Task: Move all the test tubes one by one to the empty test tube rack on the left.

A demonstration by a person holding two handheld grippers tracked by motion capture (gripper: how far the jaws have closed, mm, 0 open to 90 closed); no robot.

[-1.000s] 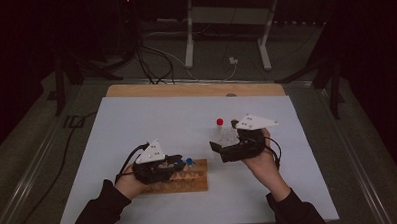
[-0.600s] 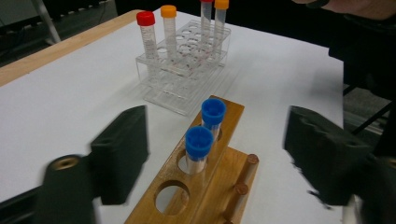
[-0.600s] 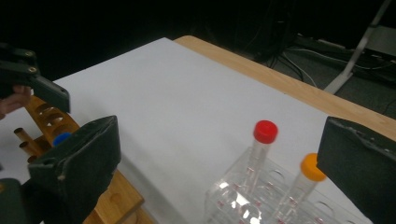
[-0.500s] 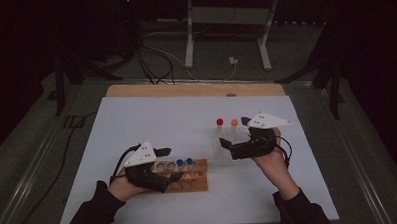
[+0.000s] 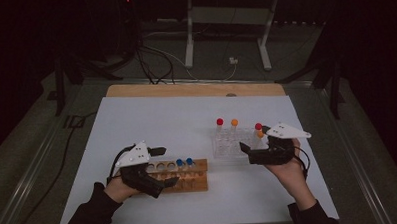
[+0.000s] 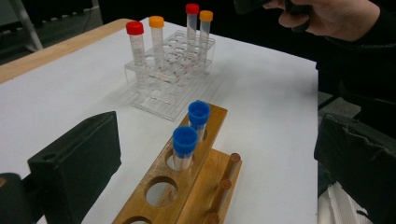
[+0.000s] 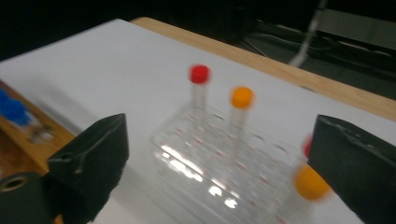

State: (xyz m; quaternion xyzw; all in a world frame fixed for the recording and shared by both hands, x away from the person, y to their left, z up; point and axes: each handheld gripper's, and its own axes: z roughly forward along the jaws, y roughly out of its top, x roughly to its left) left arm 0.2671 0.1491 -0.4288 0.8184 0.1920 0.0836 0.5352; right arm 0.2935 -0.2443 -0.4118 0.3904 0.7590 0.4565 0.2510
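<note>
White table surface (image 5: 152, 123) with a bare wooden strip along its far edge. Wooden test-tube rack (image 5: 181, 173) sits near the front, left of centre; two blue-capped tubes (image 5: 184, 163) stand side by side in adjacent holes of its top row, the holes to their left open and unfilled. In the left gripper view the same rack (image 6: 187, 182) runs up between the jaws, with wooden pegs along its lower tier. Clear plastic tube rack (image 5: 233, 143) sits to the right of the wooden one, apart from it. It holds four capped tubes: a red-capped tube (image 5: 220, 123) and an orange-capped tube (image 5: 234, 123) at the back corners, another red cap (image 5: 258, 126) and an orange cap (image 5: 260, 134) at the right end, close to the right gripper. Left gripper (image 5: 163, 166) is held low over the left end of the wooden rack, jaws spread wide with the rack between them; nothing is gripped. Right gripper (image 5: 244, 148) sits just beside the right end of the clear rack, pointing left toward it; the right gripper view shows its jaws wide apart and empty, the clear rack (image 7: 224, 163) between them, image blurred. The person's hand (image 5: 288, 171) grips the right tool from below; dark sleeves at both wrists.
</note>
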